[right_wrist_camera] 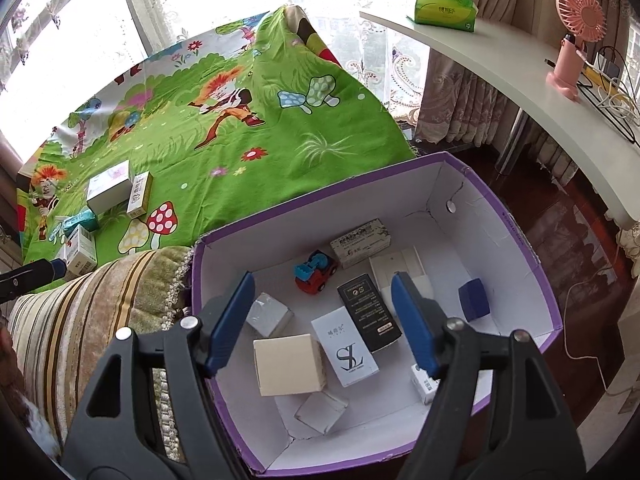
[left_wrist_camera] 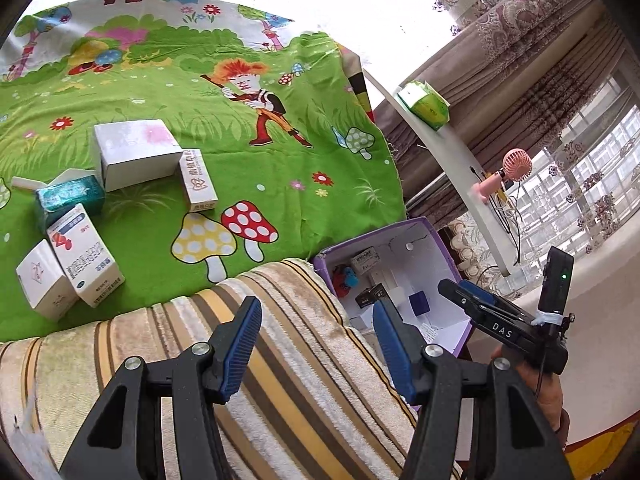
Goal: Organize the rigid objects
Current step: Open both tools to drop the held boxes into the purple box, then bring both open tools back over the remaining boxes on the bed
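Observation:
A purple-walled carton (right_wrist_camera: 400, 184) with a white inside stands beside the green cartoon cloth (right_wrist_camera: 240, 152). In it lie a red and blue toy car (right_wrist_camera: 316, 272), a black box (right_wrist_camera: 368, 312), a white lettered box (right_wrist_camera: 344, 346), a beige box (right_wrist_camera: 288, 364), a blue cube (right_wrist_camera: 474, 300) and several other small boxes. My right gripper (right_wrist_camera: 322, 322) hangs open above them, holding nothing. My left gripper (left_wrist_camera: 316, 350) is open and empty over a striped cushion (left_wrist_camera: 280, 360). On the cloth remain a large white box (left_wrist_camera: 136, 152), a narrow box (left_wrist_camera: 198, 182), a teal box (left_wrist_camera: 70, 196), a blue-and-white carton (left_wrist_camera: 86, 256) and a small white box (left_wrist_camera: 42, 280).
A curved white desk (right_wrist_camera: 500, 64) at the right carries a green tissue pack (right_wrist_camera: 444, 8), a pink fan (right_wrist_camera: 576, 40) and cables. Curtains and windows lie behind. The striped cushion (right_wrist_camera: 100, 312) sits between the cloth and the carton. Dark wooden floor shows under the desk.

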Available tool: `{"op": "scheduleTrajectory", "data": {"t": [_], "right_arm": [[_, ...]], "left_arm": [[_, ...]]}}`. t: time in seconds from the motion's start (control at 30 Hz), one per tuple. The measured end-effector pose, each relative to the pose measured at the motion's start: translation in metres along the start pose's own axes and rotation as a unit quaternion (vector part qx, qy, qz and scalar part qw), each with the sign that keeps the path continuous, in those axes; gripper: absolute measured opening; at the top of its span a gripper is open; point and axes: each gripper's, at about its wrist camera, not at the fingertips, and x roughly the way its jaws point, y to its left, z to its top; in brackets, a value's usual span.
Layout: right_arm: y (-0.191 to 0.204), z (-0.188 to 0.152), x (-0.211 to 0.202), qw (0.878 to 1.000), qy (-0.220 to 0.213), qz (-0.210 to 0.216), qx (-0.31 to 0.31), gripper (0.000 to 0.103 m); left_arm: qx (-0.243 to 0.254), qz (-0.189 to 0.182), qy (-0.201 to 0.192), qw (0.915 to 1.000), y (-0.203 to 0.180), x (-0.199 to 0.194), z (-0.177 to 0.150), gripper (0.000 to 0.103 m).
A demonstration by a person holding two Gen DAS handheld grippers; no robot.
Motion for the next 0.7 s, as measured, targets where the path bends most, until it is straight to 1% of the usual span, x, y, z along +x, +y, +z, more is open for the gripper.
{"op": "scheduleTrajectory", "data": {"t": [0.23, 0.37, 0.5, 0.6, 0.7], "right_arm": [[0.034, -0.001, 0.007, 0.999, 0.009, 0.022, -0.029, 0.077], [0.052, 0.0, 0.01, 0.998, 0.015, 0.035, -0.043, 0.077], [0.073, 0.001, 0.013, 0.997, 0.017, 0.047, -0.062, 0.077], [0.091, 0.001, 0.015, 0.995, 0.021, 0.058, -0.078, 0.077], [0.108, -0.001, 0.018, 0.993, 0.025, 0.069, -0.093, 0.077]], "left_arm": [[-0.041, 0.046, -0.041, 0.9973, 0.052, -0.039, -0.001, 0.059], [-0.07, 0.066, -0.052, 0.994, 0.083, -0.055, -0.006, 0.059], [-0.085, 0.084, -0.052, 0.9915, 0.107, -0.067, -0.012, 0.059], [-0.08, 0.106, -0.051, 0.9898, 0.121, -0.076, -0.013, 0.059], [-0.073, 0.126, -0.041, 0.9885, 0.134, -0.079, -0.013, 0.059]]}}
